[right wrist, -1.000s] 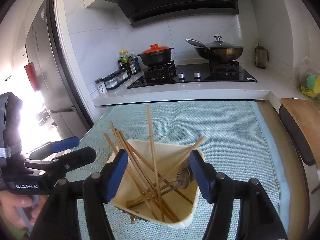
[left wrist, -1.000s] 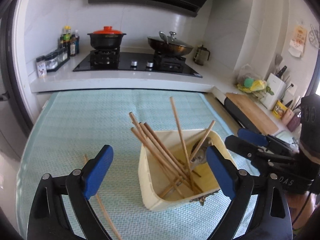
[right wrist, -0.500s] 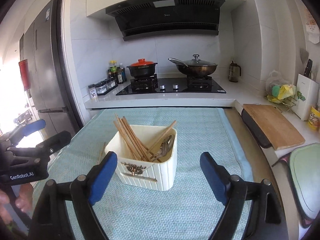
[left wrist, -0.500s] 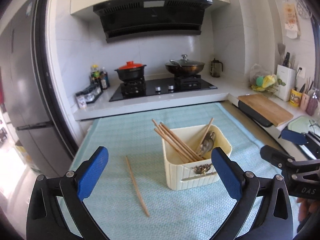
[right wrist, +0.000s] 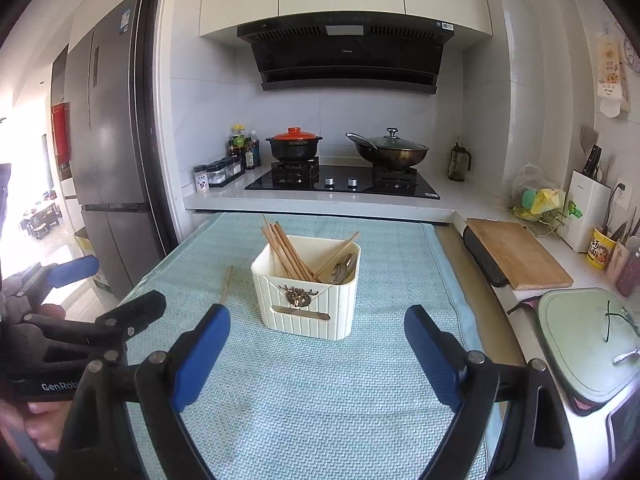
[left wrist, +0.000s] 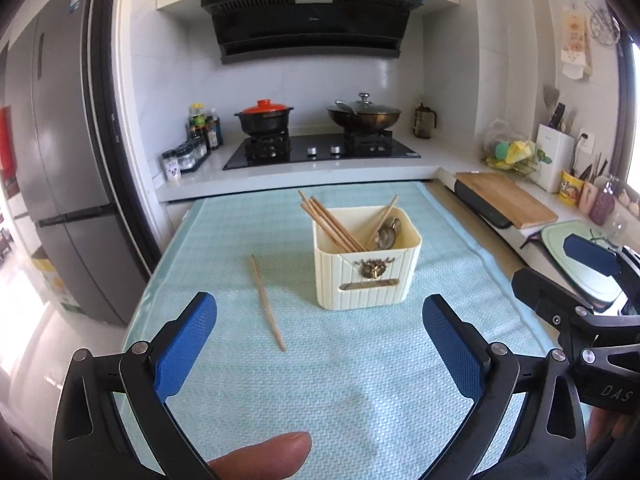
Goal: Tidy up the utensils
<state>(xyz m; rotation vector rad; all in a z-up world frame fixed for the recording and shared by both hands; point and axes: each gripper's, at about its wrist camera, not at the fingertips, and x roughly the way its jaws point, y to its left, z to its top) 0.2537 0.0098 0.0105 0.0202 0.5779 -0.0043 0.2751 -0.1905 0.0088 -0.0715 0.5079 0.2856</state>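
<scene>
A cream ribbed utensil box (left wrist: 366, 270) (right wrist: 308, 298) stands mid-table on the pale blue mat (left wrist: 340, 380) (right wrist: 320, 392). Several wooden chopsticks (left wrist: 332, 224) (right wrist: 286, 254) and metal spoons (left wrist: 388, 234) (right wrist: 344, 268) lean inside it. One loose chopstick (left wrist: 267, 301) (right wrist: 226, 283) lies on the mat left of the box. My left gripper (left wrist: 318, 344) hangs open and empty, well back from the box. My right gripper (right wrist: 316, 354) is also open with nothing between its blue pads (right wrist: 200, 354). A fingertip (left wrist: 264, 456) shows at the bottom of the left wrist view.
Behind the mat runs a counter with a hob (right wrist: 344, 182), a red-lidded pot (right wrist: 295, 146) and a lidded wok (right wrist: 390, 152). A wooden cutting board (right wrist: 516, 254) and a green lidded tray (right wrist: 588, 340) sit to the right. A grey fridge (left wrist: 64, 168) stands left.
Both grippers pulled back and up from the box, which now looks smaller and farther. The right gripper's jaws widened. The chopsticks settled lower into the box.
</scene>
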